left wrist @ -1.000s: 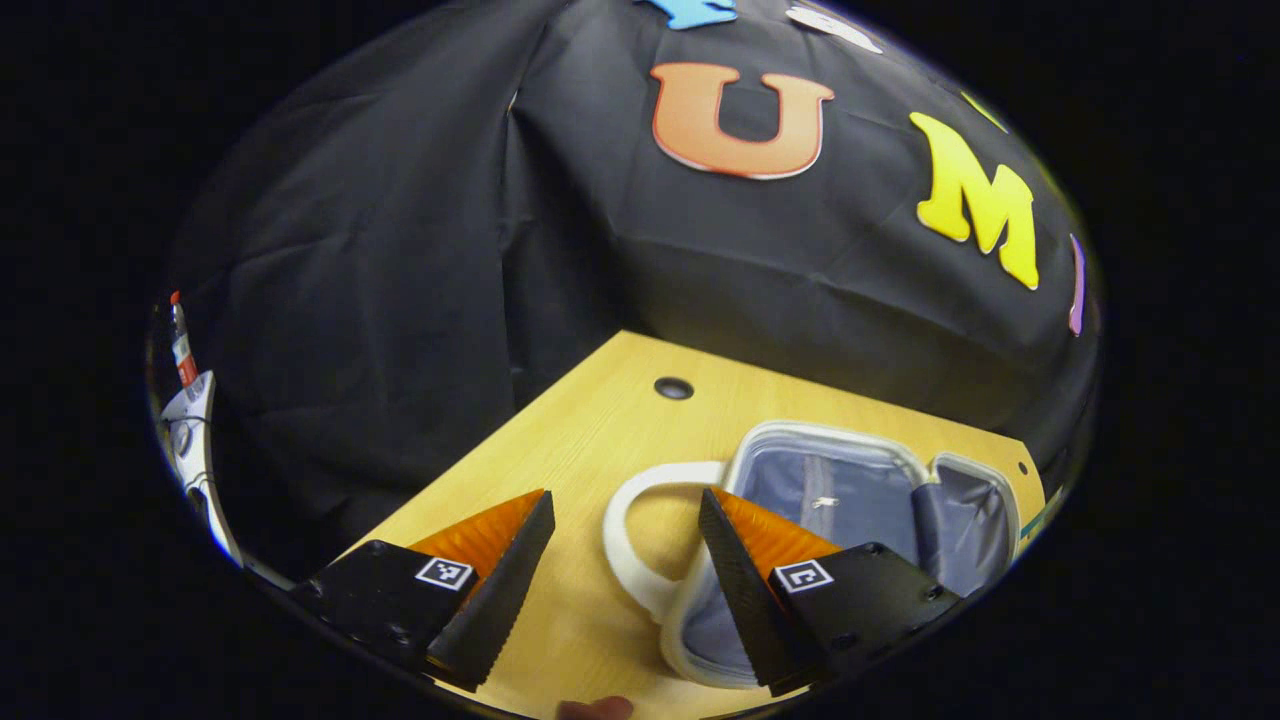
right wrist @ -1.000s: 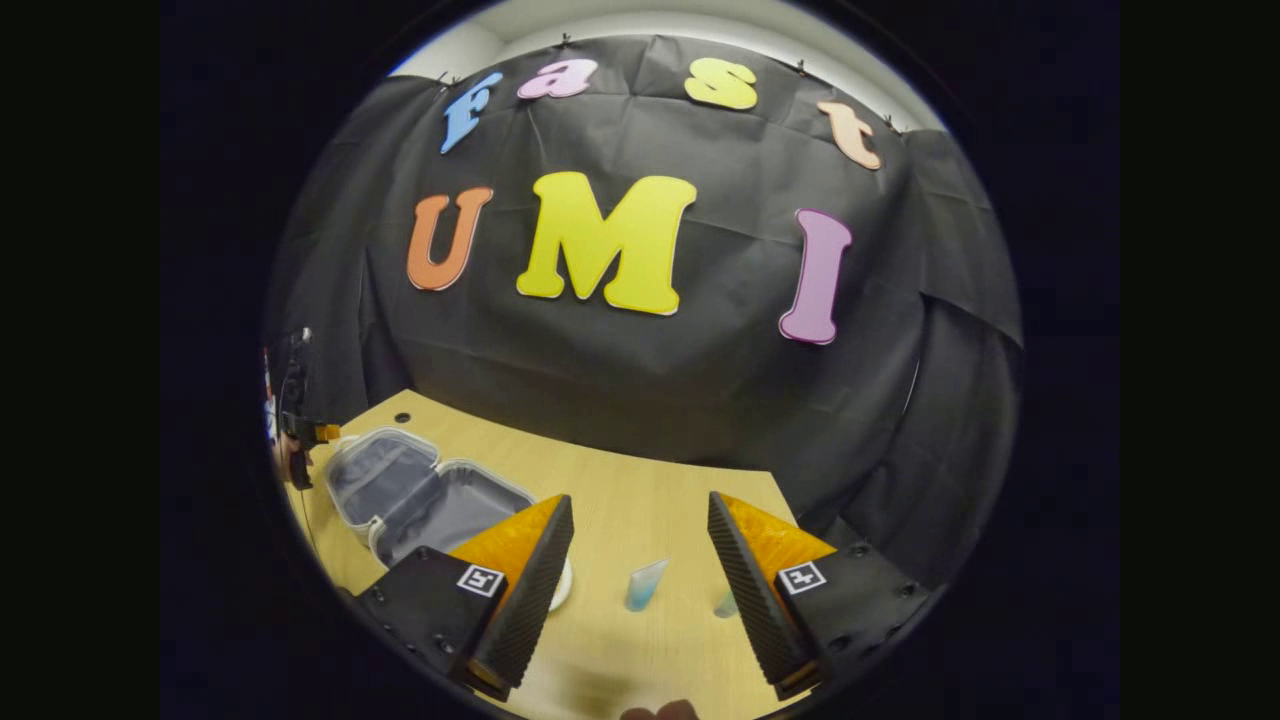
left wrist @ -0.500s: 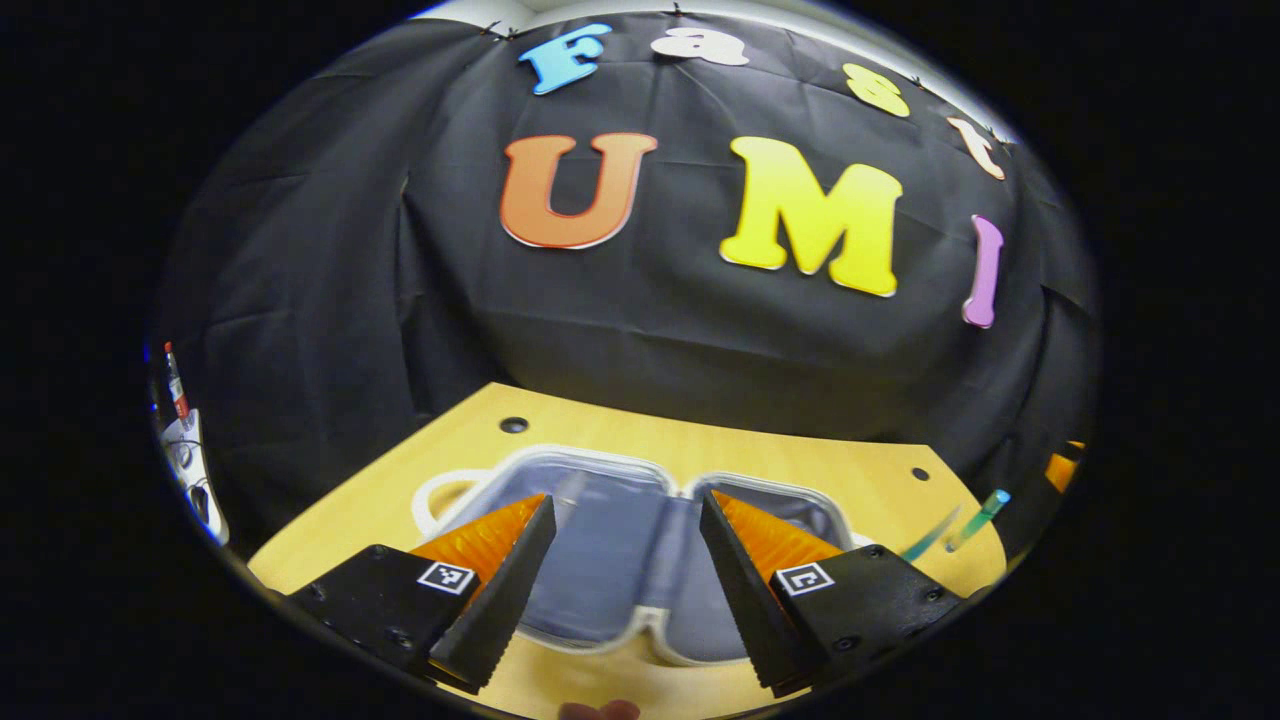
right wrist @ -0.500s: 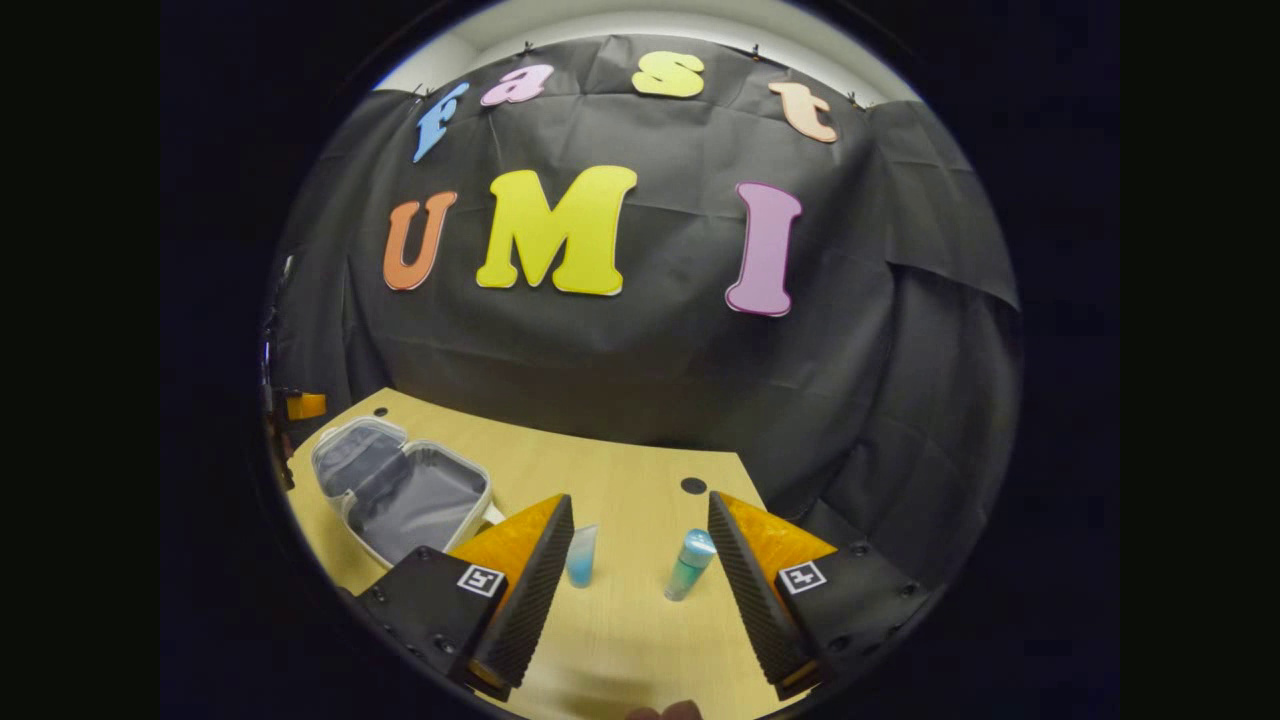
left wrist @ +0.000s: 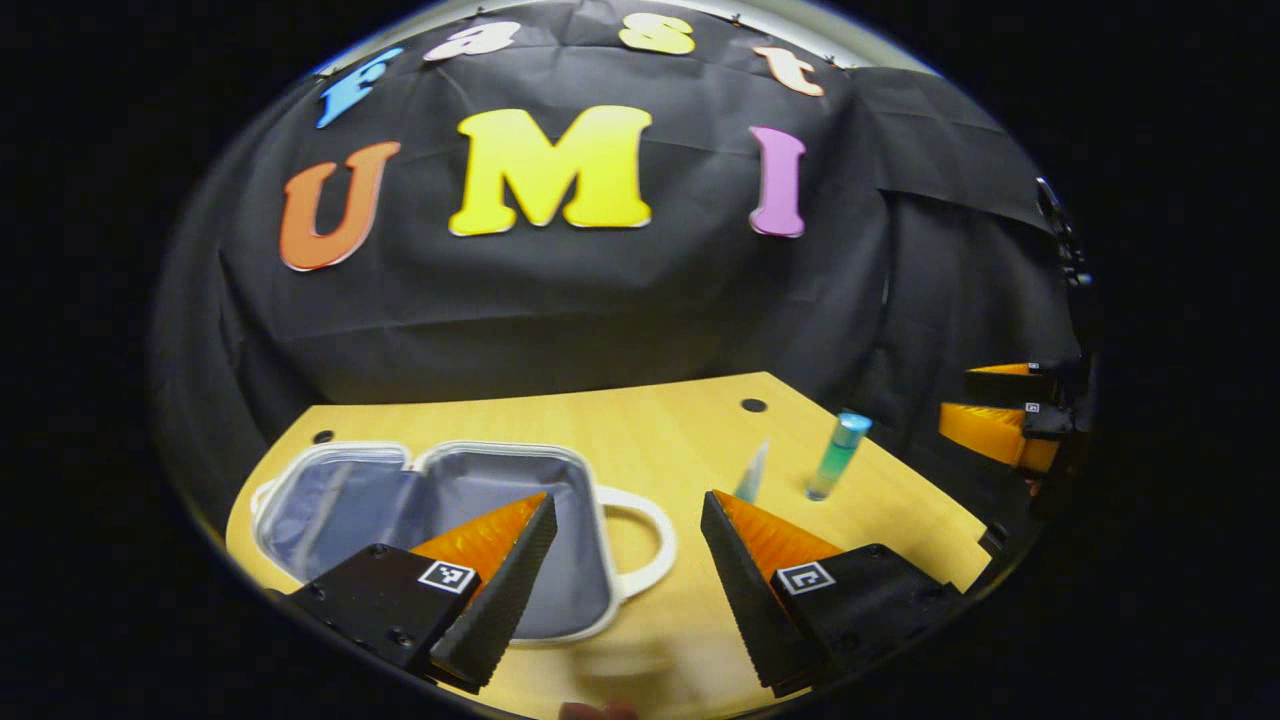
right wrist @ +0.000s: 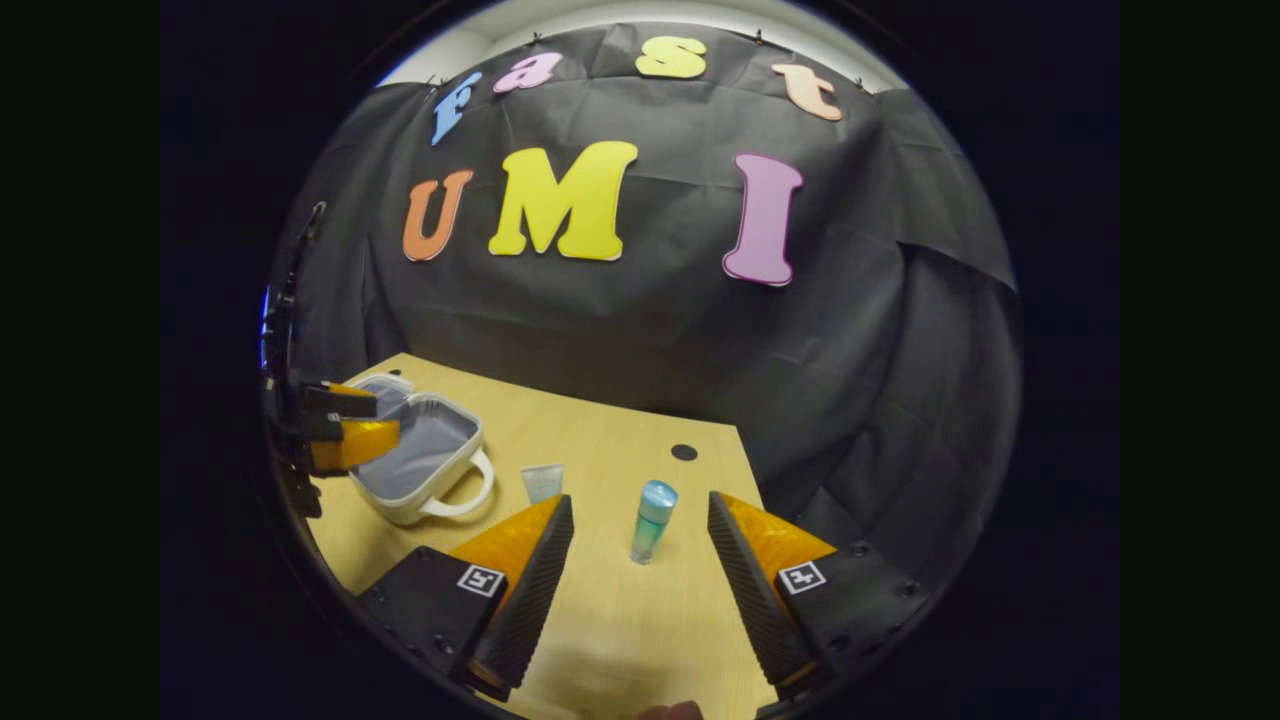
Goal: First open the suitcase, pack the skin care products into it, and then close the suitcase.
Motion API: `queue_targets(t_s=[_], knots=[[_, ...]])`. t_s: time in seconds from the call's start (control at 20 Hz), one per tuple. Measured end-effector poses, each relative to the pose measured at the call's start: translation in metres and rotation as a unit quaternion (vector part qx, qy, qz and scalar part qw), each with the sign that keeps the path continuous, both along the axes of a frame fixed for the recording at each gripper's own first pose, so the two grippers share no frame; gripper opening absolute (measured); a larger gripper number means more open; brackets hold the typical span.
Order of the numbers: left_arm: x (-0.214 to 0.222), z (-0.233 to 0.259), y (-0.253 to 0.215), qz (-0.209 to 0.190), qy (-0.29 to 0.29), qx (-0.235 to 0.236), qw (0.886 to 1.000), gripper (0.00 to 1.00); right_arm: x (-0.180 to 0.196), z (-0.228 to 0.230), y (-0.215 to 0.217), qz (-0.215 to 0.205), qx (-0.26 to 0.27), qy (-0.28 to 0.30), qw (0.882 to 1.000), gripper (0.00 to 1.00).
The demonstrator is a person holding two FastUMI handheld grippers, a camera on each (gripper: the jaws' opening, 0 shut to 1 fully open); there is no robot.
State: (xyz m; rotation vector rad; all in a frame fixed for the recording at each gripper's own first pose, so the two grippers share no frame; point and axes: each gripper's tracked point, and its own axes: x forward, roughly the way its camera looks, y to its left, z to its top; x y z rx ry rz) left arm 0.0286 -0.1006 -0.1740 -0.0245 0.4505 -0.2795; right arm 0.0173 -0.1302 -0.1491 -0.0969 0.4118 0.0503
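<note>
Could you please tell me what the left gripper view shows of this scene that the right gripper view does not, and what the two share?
Left gripper view: it looks straight into both lined halves of the open suitcase, with nothing packed in the part that shows, and it catches the right gripper, open, past the table's right edge. Right gripper view: the left gripper, open, in front of the suitcase and hiding part of it. Both: the standing bottle and the tube on the wooden table, apart from the suitcase.
</note>
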Motion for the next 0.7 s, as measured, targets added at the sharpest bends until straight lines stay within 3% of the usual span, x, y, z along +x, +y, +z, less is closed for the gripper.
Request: queue_targets(t_s=[0.3, 0.7], knots=[[0.024, -0.041, -0.089, -0.068, 0.024, -0.012, 0.997, 0.94, -0.008, -0.016, -0.047, -0.027, 0.001, 0.021, 0.999, 0.81], [0.051, -0.117, -0.11, -0.048, 0.097, -0.017, 0.994, 0.94, -0.012, -0.043, -0.095, -0.074, 0.008, 0.063, 0.995, 0.81]])
